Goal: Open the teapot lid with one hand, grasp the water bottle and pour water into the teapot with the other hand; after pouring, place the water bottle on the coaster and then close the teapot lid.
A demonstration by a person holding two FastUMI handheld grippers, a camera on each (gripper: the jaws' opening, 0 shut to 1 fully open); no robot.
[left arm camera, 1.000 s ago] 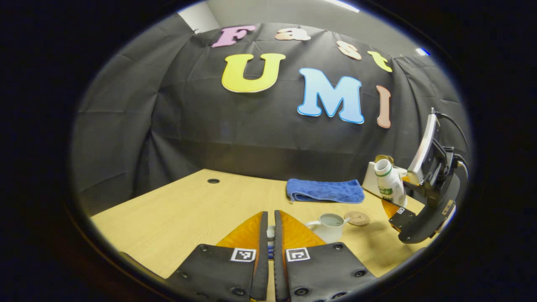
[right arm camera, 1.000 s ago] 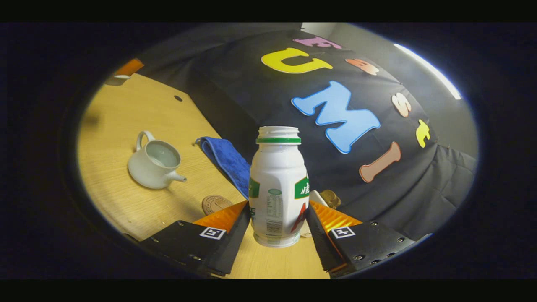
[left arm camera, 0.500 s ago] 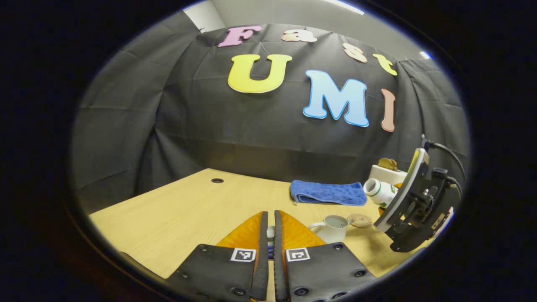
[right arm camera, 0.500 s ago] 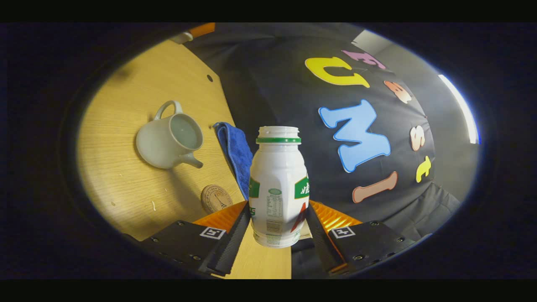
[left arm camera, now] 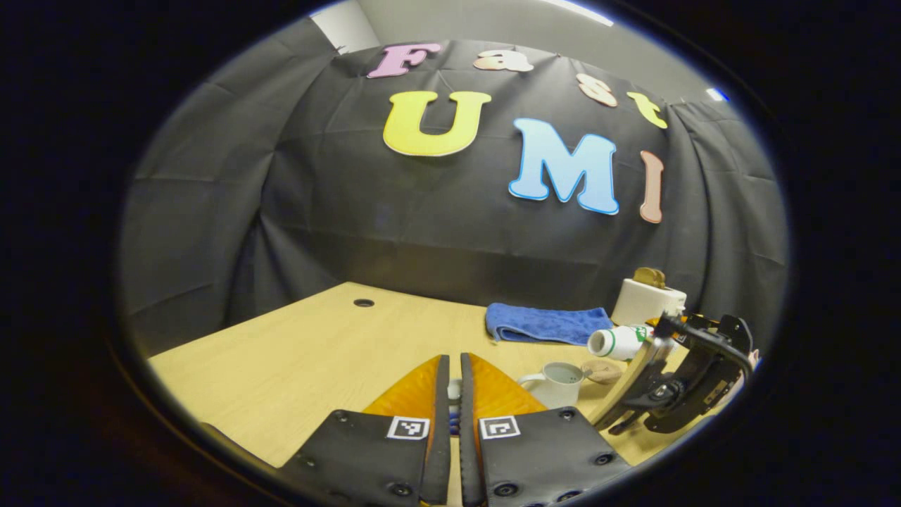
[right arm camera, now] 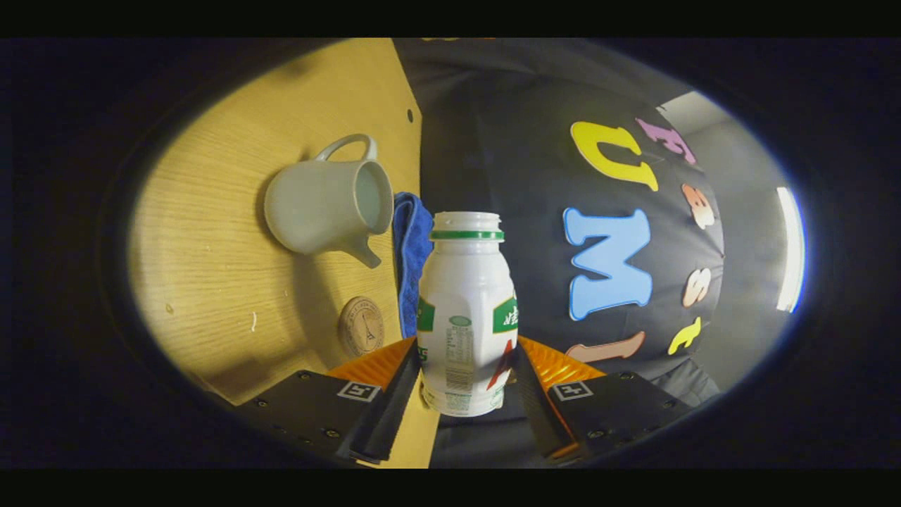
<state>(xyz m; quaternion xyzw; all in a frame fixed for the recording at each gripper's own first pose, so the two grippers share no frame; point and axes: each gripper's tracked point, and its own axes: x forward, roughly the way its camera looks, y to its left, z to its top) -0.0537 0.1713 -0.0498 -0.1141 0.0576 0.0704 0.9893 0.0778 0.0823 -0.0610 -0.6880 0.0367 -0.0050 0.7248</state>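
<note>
The right gripper [right arm camera: 466, 394] clamps the smooth white plastic bottle [right arm camera: 466, 317], tipped sideways above the glazed, lidless teapot [right arm camera: 325, 204]. Beside it lie a round coaster [right arm camera: 361, 326] and a blue towel [left arm camera: 547, 323] near the wooden tabletop's [left arm camera: 317, 359] far edge. The left gripper [left arm camera: 450, 394] is nearly closed on something small I cannot identify.

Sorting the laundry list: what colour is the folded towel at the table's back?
Blue; the towel shows best in the left gripper view.

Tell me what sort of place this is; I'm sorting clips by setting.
Probably a small recording booth, not a kitchen: black cloth wall draped behind a bare wooden table, with a teapot, bottle, coaster and blue towel laid out.
</note>
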